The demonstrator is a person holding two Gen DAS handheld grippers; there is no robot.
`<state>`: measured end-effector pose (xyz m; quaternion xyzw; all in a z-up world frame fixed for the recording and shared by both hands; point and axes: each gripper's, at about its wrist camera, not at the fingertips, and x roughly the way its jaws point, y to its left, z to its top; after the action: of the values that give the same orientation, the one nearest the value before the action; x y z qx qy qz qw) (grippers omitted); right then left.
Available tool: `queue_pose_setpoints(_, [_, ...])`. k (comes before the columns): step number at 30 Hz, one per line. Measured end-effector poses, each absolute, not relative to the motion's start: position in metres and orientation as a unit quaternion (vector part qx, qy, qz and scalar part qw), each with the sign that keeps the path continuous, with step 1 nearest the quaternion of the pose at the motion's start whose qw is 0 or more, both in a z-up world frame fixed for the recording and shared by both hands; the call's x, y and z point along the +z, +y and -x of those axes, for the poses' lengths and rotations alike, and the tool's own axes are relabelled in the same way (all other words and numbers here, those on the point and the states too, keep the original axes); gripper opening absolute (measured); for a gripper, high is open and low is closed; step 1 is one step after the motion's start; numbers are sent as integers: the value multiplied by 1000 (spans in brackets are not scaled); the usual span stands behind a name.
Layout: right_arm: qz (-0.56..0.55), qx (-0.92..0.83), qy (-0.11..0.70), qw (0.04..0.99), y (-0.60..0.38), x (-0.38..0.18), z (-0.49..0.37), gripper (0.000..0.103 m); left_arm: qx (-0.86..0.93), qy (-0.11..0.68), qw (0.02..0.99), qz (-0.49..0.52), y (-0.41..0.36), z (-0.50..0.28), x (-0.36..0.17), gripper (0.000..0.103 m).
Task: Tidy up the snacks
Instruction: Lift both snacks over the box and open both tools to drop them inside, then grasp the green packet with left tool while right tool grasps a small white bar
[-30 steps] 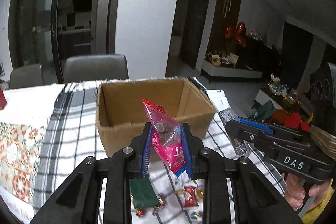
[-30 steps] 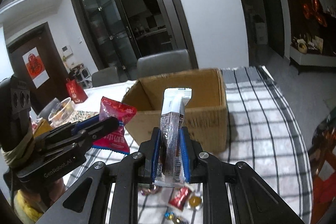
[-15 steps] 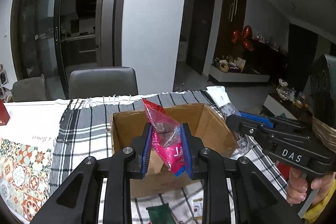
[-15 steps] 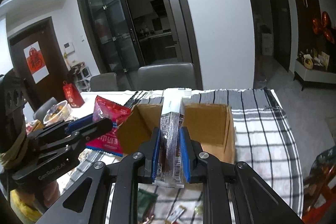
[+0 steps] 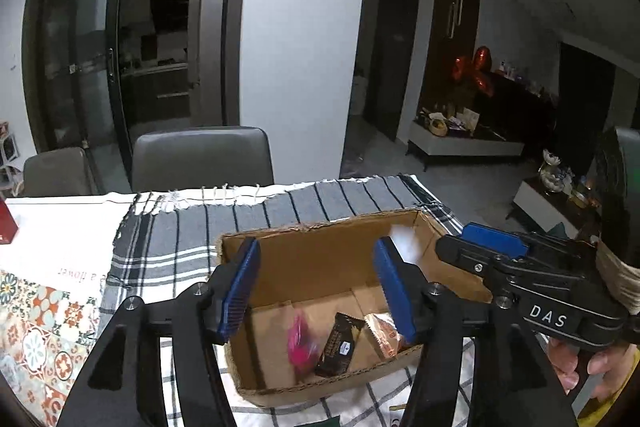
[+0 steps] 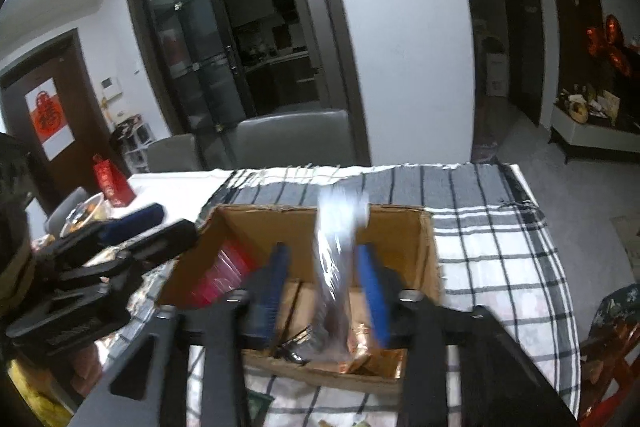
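- The left gripper (image 5: 316, 291) is opening with nothing between its pads; the pink packet (image 5: 301, 343) lies lower centre, in the cardboard box (image 5: 320, 251).
- The right gripper (image 6: 325, 293) is opening; the blurred silver packet (image 6: 335, 267) stands loose between its pads, above the box.

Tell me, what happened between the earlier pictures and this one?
Both grippers moved over the cardboard box and their jaws are opening. The left gripper has let go of the pink packet, now blurred inside the box. The clear wrapper is slipping loose between the right gripper's jaws. The box and checked cloth stayed put.
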<state>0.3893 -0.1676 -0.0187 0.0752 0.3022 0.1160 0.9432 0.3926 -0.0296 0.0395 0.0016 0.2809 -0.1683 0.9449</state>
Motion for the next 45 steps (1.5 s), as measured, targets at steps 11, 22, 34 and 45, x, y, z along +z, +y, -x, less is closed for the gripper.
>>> queue_pose_setpoints(11, [-74,137,302,941,-165,-12,-348,42,-153,291,944,-8,-21,-349,47,59])
queue_pose_setpoints(22, [-85,145,315,934,-162,-13,-310,42,-151,299,942,-10,-16,-306,45,59])
queue_pose_setpoints(34, [-78,135,316,936,-159,-29,-266,42,-155,302,940,-30,-16,-263,24,59])
queue_pose_setpoints(45, [-102,143,373,911,-158,-76,-270,42,-175,359,916,-26,-18,-267,-21,58])
